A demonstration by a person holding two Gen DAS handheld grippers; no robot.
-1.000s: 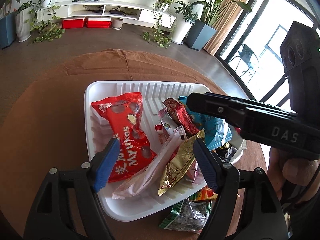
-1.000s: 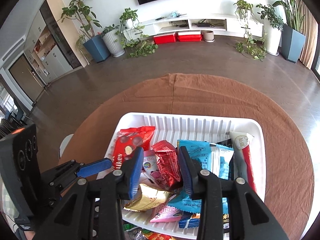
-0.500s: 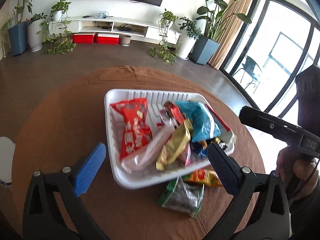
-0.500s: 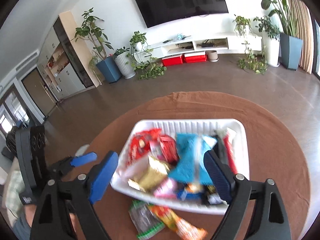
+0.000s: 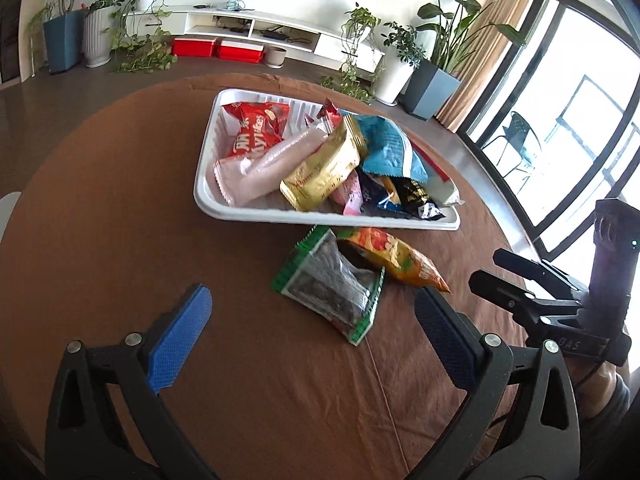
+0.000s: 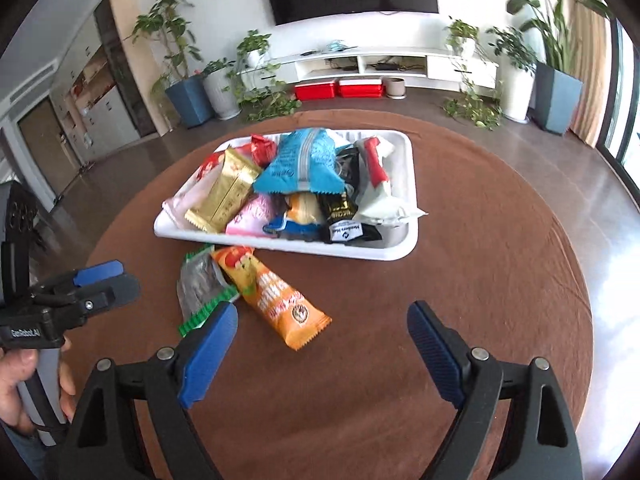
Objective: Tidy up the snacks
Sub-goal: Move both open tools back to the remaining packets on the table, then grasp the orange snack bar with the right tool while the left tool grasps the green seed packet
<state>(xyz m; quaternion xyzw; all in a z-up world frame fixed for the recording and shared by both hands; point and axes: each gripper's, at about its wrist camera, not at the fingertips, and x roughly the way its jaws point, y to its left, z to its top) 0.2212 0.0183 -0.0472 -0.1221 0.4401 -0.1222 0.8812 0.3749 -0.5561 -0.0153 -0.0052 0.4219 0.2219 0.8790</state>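
Left gripper (image 5: 310, 330) fingers spread, empty; right gripper (image 6: 322, 354) likewise | green-edged packet (image 5: 332, 284) and orange packet (image 6: 272, 294) lay on counter (image 5: 120, 220), 6 o'clock of white tray (image 6: 412, 184) | advice: pinch one packet's sealed edge; lift clear; place atop the heap.

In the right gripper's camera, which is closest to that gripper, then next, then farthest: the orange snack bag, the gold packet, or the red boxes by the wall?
From the right gripper:
1. Orange snack bag, on the table just ahead, outside the tray.
2. Gold packet, in the white tray's left part.
3. Red boxes, on the floor under the TV shelf.
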